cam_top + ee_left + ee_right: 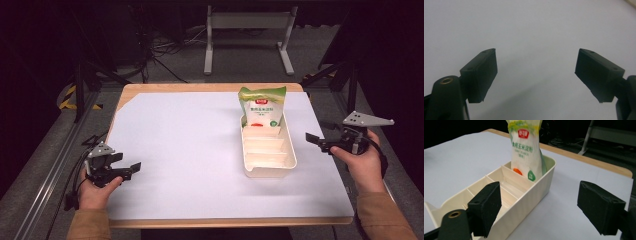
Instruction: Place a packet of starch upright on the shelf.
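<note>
On the white table top (pixel 190 150), right of centre, sits a cream divided tray (pixel 268 150) with its long side running away from the person. A green and white pouch (pixel 262 107) stands upright in the tray's farthest compartment; the nearer compartments hold nothing. Near the table's left front edge, the left gripper (pixel 131 169) rests with jaws spread, nothing between them. At the table's right edge, just beside the tray, the right gripper (pixel 314 141) is held with jaws spread, gripping nothing.
</note>
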Demonstrator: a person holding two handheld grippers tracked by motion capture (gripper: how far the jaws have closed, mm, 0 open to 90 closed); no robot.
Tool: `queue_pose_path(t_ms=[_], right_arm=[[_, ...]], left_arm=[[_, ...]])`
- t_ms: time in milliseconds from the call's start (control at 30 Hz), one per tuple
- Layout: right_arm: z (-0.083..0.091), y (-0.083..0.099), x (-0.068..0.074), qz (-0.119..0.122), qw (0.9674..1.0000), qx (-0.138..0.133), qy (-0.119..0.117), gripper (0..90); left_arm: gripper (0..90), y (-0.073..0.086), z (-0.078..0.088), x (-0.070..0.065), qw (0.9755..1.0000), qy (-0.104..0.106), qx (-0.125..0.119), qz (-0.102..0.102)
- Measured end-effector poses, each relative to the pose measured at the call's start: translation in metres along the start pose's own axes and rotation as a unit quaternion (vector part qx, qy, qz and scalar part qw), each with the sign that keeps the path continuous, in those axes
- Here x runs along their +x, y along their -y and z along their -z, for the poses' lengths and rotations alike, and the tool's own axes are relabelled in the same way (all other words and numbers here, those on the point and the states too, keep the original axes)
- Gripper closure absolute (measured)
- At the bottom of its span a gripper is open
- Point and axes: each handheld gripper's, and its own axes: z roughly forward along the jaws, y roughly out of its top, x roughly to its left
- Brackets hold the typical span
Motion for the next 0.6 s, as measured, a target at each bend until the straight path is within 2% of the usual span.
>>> queue_pose_path(t_ms=[133,200,267,600], right_arm=[[-0.006,0.018,-0.002,-0.004,0.9999,0.010,0.005,19.1],[-0.007,0.021,-0.002,-0.004,0.9999,0.012,0.007,18.9],[-0.010,0.031,-0.004,-0.002,0.9997,0.020,0.012,18.7],[-0.025,0.074,-0.008,-0.042,0.9988,0.026,0.009,18.6]], left_arm=[[18.7,0.001,-0.001,0.000,1.0000,0.002,0.001,0.004],[18.7,0.001,-0.001,-0.001,1.0000,0.002,0.002,0.005],[18.6,0.001,-0.001,0.000,1.0000,0.000,0.005,-0.003],[18.6,0.001,-0.005,-0.002,1.0000,0.002,0.009,-0.002]])
